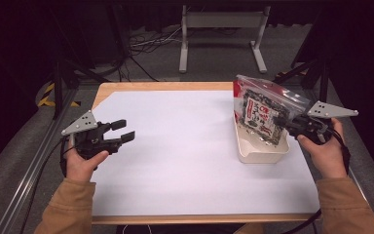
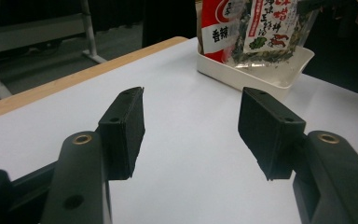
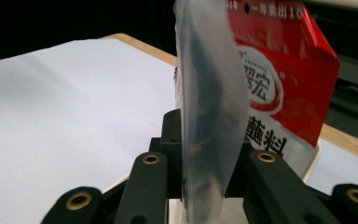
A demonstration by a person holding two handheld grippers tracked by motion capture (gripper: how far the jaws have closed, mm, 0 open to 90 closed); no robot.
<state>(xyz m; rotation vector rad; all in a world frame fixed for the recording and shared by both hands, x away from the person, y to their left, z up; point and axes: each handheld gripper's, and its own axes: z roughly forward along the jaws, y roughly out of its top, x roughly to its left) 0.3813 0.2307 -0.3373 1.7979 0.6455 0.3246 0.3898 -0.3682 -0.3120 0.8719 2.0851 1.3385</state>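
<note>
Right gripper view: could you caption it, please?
Right gripper pinches a clear packet beside a red pouch.

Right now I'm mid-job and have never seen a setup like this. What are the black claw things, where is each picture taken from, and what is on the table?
There is no robot here: a person holds a two-jaw gripper in each hand. The high view looks down from above the person's side of the table. The other two views come from cameras riding on the grippers, looking along their own jaws.

The left gripper hovers open over the white surface, holding nothing. The right gripper is shut on the edge of a clear snack bag, held upright over a white tray. In the right gripper view a red packet stands behind the clear snack bag.
</note>
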